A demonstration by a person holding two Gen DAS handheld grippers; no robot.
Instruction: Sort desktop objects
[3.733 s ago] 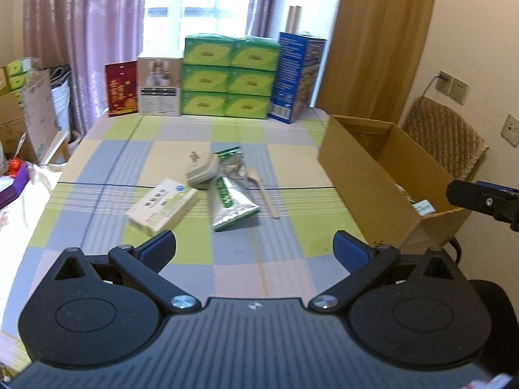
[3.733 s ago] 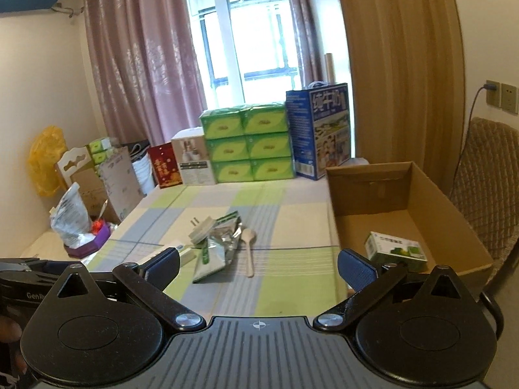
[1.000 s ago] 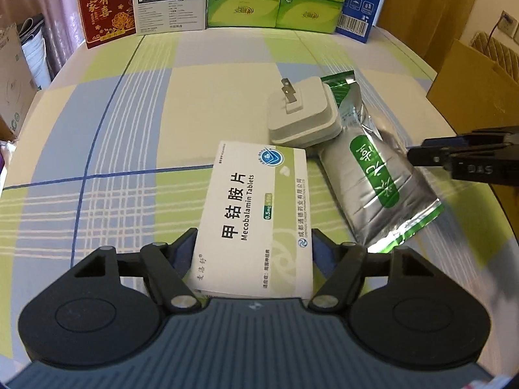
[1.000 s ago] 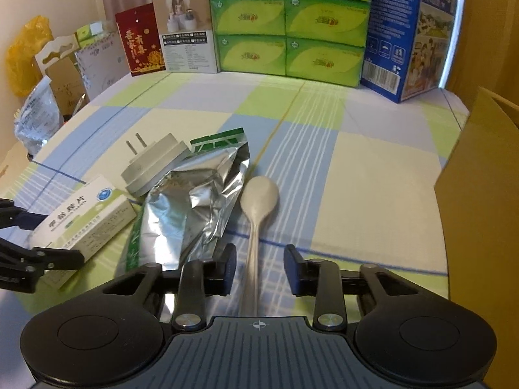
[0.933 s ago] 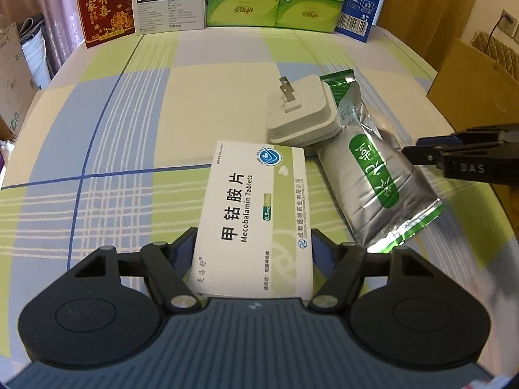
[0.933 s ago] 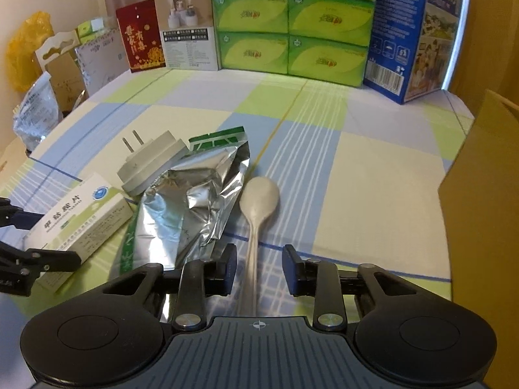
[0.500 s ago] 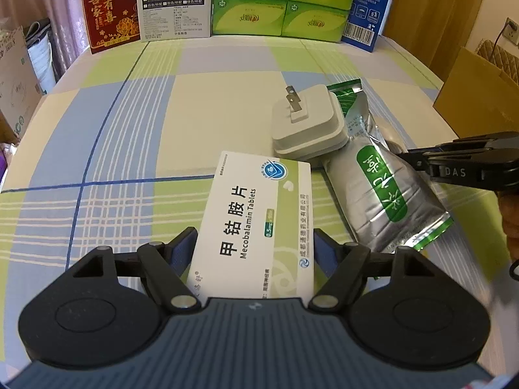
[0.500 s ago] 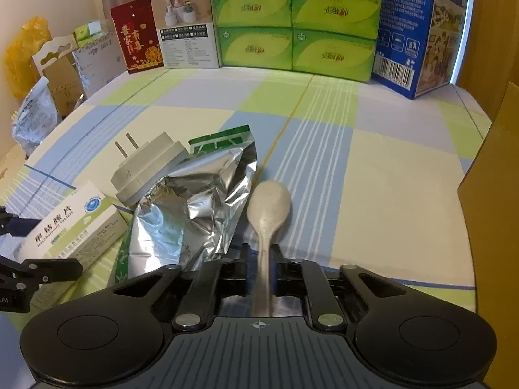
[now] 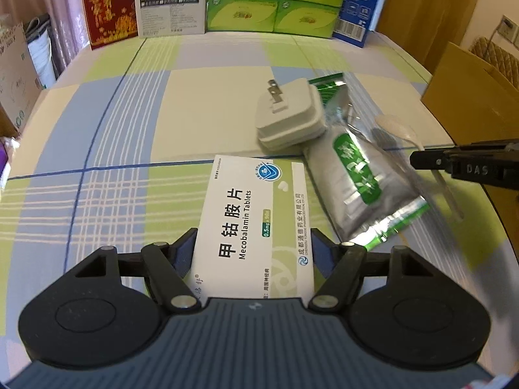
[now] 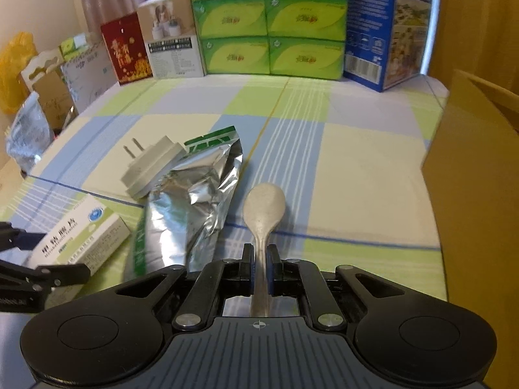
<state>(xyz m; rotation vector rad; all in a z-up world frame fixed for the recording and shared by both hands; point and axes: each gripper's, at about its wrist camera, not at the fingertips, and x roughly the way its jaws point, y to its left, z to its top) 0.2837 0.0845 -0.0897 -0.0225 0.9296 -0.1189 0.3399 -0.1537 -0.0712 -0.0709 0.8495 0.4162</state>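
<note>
My left gripper point(image 9: 253, 254) is shut on the near end of a white and green tablet box point(image 9: 256, 214), which points away from me over the checked tablecloth. The same box point(image 10: 78, 236) shows at the lower left of the right wrist view. My right gripper point(image 10: 261, 259) is shut on the handle of a pale spoon point(image 10: 264, 207), bowl pointing forward. A silver and green foil pouch point(image 9: 360, 175) lies between the box and the spoon point(image 9: 394, 126). A grey plug adapter point(image 9: 288, 116) rests on the pouch's far end.
An open cardboard box point(image 10: 476, 178) stands at the table's right edge. Green tissue packs point(image 10: 272, 26), a blue carton point(image 10: 386, 26), a white box point(image 9: 170, 9) and a red box point(image 9: 108, 13) line the far edge. Bags and cartons sit beyond the left edge.
My right gripper has closed on the spoon's handle and the spoon now looks slightly raised. The left gripper keeps the tablet box and has drawn back a little from the pouch.
</note>
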